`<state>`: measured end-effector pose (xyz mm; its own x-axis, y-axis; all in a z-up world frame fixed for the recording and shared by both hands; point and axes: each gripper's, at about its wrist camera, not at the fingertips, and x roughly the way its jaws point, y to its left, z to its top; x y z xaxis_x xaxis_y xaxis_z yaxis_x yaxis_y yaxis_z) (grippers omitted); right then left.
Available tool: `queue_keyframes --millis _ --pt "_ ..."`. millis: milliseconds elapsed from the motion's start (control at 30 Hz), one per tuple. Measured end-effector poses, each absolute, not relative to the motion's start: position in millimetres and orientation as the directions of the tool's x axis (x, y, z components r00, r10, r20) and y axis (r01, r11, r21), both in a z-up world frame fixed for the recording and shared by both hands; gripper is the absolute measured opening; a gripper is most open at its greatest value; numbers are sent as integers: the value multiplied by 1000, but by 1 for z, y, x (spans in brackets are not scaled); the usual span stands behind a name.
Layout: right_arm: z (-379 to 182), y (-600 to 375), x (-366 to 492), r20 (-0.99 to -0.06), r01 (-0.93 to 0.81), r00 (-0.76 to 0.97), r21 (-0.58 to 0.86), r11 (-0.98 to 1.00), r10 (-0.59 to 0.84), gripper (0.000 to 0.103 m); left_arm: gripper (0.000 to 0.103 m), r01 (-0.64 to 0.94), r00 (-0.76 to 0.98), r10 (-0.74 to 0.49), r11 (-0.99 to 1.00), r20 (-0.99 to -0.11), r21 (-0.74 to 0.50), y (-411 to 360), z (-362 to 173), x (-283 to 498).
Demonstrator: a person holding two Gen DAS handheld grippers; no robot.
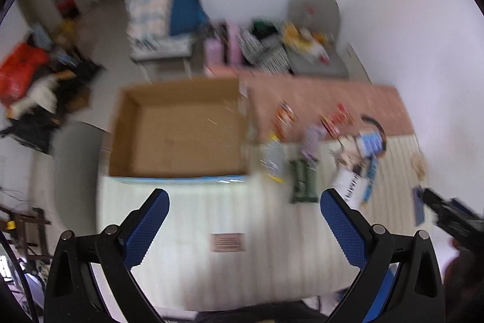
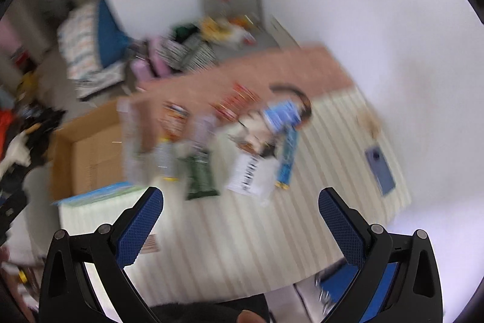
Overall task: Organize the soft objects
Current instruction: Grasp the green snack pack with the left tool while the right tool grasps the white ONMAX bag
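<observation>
Left gripper (image 1: 243,205) and right gripper (image 2: 240,203) both gape wide, empty. Approach step, likely; next, pick a packet (image 2: 199,174) for the box (image 1: 178,129).

1. The fingers (image 1: 154,226) of the left gripper (image 1: 244,196) carry blue cross-hatched pads on black frames; the right gripper (image 2: 240,194) has the same colours.
2. The cardboard box (image 1: 178,135) is plain brown, with a light blue front edge.
3. The mattress (image 1: 272,247) is cream with pale stripes; the cloth (image 1: 326,96) laid over its far part is salmon pink.
4. A dark green packet (image 1: 303,183) lies among the blurred items.
5. A white packet (image 2: 251,174) bears black bars.
6. A phone (image 2: 380,169) is slate blue.
7. The wall (image 1: 393,5) is white.
</observation>
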<state>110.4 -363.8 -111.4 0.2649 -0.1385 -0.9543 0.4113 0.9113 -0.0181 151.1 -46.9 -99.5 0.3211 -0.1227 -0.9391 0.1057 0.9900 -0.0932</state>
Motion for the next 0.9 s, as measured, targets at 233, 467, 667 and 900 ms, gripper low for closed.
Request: queue_keyframes --millis 233,467,667,900 --pt "-291 -431 187 -999 470 -18 -32 882 -26 103 66 177 -11 -101 979 -995 -101 -139 -246 224" --pt "-407 -437 214 -979 491 -197 -46 870 60 103 64 200 -175 -56 976 -983 -91 -192 -338 251" --pt "-419 -451 200 -978 487 -185 -11 873 91 92 65 183 -259 -96 972 -961 -147 -211 -375 258" --pt "-436 -455 197 -972 443 -226 -40 896 68 102 55 153 -359 -92 976 -929 -155 -230 -434 253"
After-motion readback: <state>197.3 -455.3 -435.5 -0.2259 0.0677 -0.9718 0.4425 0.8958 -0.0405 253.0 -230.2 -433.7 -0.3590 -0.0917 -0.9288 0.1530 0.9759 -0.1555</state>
